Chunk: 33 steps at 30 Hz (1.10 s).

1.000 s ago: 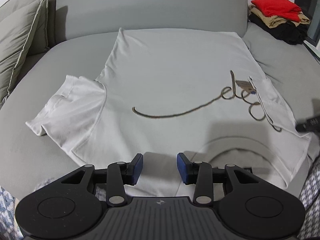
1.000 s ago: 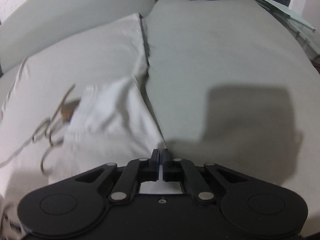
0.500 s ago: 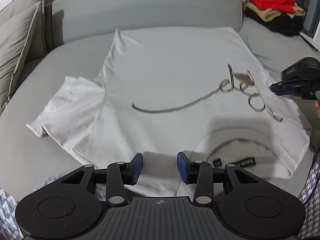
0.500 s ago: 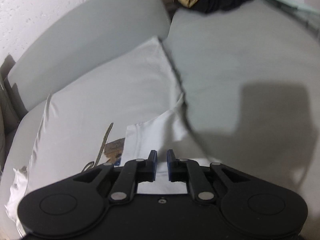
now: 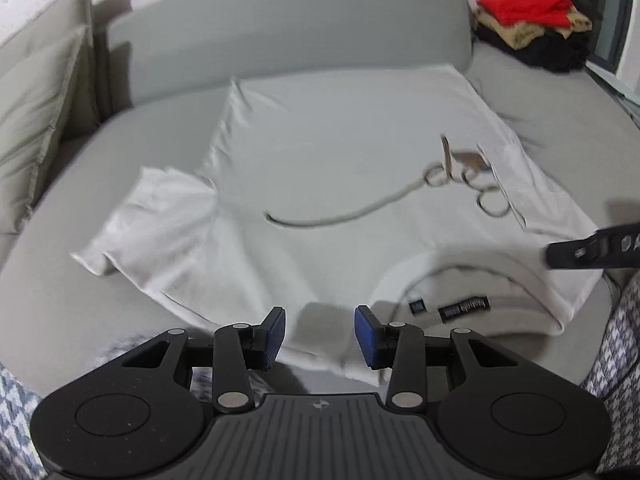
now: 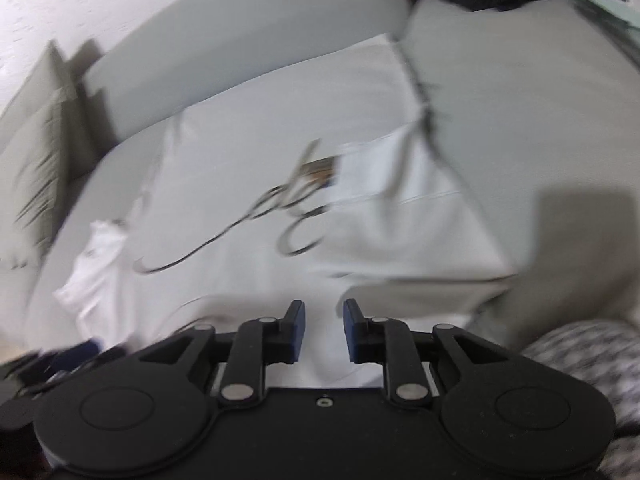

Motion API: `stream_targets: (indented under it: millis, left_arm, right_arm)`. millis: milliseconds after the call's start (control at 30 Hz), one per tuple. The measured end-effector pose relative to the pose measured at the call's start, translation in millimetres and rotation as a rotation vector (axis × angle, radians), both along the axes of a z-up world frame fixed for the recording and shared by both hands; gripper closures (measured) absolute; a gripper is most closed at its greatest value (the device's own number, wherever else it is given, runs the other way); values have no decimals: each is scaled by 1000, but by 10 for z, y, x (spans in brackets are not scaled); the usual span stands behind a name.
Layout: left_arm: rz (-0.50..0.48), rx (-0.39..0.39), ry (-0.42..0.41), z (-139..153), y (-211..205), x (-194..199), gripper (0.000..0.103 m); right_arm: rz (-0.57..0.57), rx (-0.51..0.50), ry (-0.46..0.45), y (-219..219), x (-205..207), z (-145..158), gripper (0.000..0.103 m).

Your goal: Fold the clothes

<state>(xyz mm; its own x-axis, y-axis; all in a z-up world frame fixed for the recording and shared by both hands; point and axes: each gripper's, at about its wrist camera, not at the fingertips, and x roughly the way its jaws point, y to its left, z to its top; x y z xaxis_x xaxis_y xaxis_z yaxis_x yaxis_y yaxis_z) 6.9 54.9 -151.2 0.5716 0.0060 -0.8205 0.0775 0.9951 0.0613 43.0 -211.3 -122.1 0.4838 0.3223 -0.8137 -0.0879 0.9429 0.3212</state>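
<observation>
A white T-shirt with a thin script print lies flat on the grey sofa, collar toward me. Its right sleeve is folded inward over the end of the print, while the left sleeve lies spread out. My left gripper hovers open over the shoulder edge near the collar, holding nothing. In the blurred right wrist view, my right gripper hangs above the shirt, its jaws opening with no cloth between them. The right gripper also shows at the left wrist view's right edge.
A pile of red, tan and black clothes sits at the sofa's back right. Grey cushions lean at the left, the sofa backrest behind the shirt. Checked fabric shows at the near corners.
My right gripper let go of the folded-in right sleeve, its jaws parted, and it pulled back and up from the shirt. The left gripper stayed put, open.
</observation>
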Motion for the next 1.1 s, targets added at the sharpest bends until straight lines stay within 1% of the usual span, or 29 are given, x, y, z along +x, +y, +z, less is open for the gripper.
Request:
stream_targets:
  millis: [33,100,167,200,267,300,333,400,500,567,633,700,733,767,867,933,1100]
  left_arm:
    - [2,-6,37,-61,5,8,64]
    - [-2,-8,29,-33,34,-68,64]
    - [17,-50,20,49,138,-125,65]
    - [42,-83,-11,103,237,-151,65]
    - [107,-145,-85,212,474,-201,65]
    - [150,-168,-122,258,614,-212,64]
    - [206,-182,-151,283,763,-216,62]
    - [319,-209,-204,329,1063,-223,58]
    - [495,-254,-243,307,1526,-221,58]
    - [606,-299,-261,262,1833,-222,58]
    - [689,-374,-261,197,2099,-190,61]
    - [742,-450,-256,109,2300,-133,61]
    - [757,-475,-251,64,2368,-102,61]
    - [771,-500,-246,17,2432,-71,62]
    - [786,-574,-233,-121,2568,31,63]
    - [781,-609,-217,-168,2620,119,63]
    - [735,-635,-160,-201,2645,340,62]
  right_arm:
    - [22,-2,16,66,9,-53,82]
    - [47,-32,27,139,-76,-103,81]
    - [64,-67,32,180,-192,-107,77]
    - [64,-62,38,173,-214,-68,76]
    - [58,8,35,118,-162,-30,71]
    - [53,43,25,102,-116,-19,63]
    - [45,71,8,100,-58,-10,48]
    - [19,114,-23,121,22,-3,31]
    - [-8,188,-27,188,163,-65,31]
    - [-19,267,-7,222,230,-128,35]
    - [-40,306,33,260,298,-229,37]
    - [-70,307,75,277,347,-334,42]
    - [-83,303,89,273,363,-372,51]
    - [-94,302,94,256,372,-392,56]
    - [-115,317,122,206,412,-430,62]
    - [-118,322,132,195,425,-443,62]
    - [-116,307,133,211,414,-428,61]
